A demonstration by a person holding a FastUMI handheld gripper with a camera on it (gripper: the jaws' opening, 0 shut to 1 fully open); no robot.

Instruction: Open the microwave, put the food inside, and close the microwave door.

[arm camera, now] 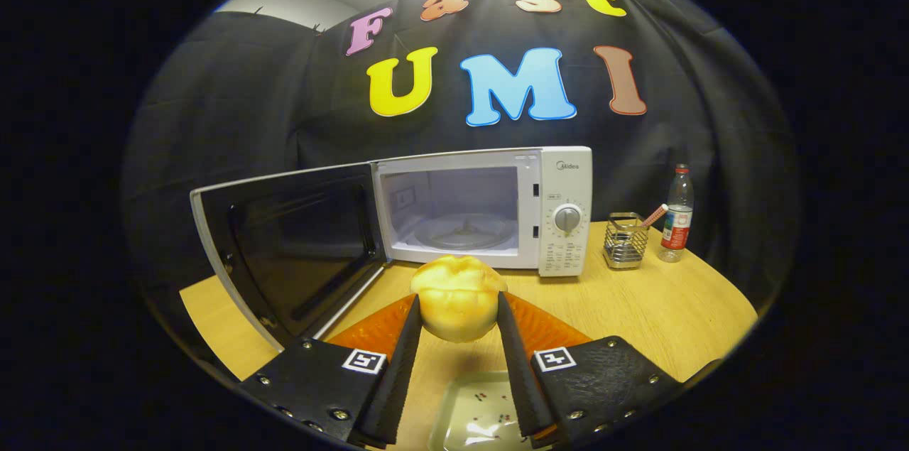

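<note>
One gripper (458, 319), two black fingers (399, 359), is seen clenched on a pale yellow bun (458, 298); both fingers are pressed against its sides, and it is held clear of the table. The bun's underside is lost in shadow, and its exact kind cannot be told.

One white microwave (561, 181) is set on the wooden table (660, 309), beyond the bun. Its door (284, 252) is swung wide open to the side, the dark window turned toward the camera; the door's lower corner is cut off behind the near finger mount. The cavity (454, 213) is lit, and a glass turntable (465, 232) is faintly made out inside. A dial (567, 219) is seen on the control panel; the markings below it are too small to be read.

One orange plate (543, 327) is lying under and behind the fingers, largely hidden by them and by the bun.

One pale shallow tray (479, 412) is lying between the finger bases, partly cut off below, with small specks in it.

One wire holder (626, 241) is standing beside the microwave, a pink-tipped item leaning out of it; what that item is cannot be told.

One clear bottle (677, 215) with a red cap is standing just beside the holder.
</note>
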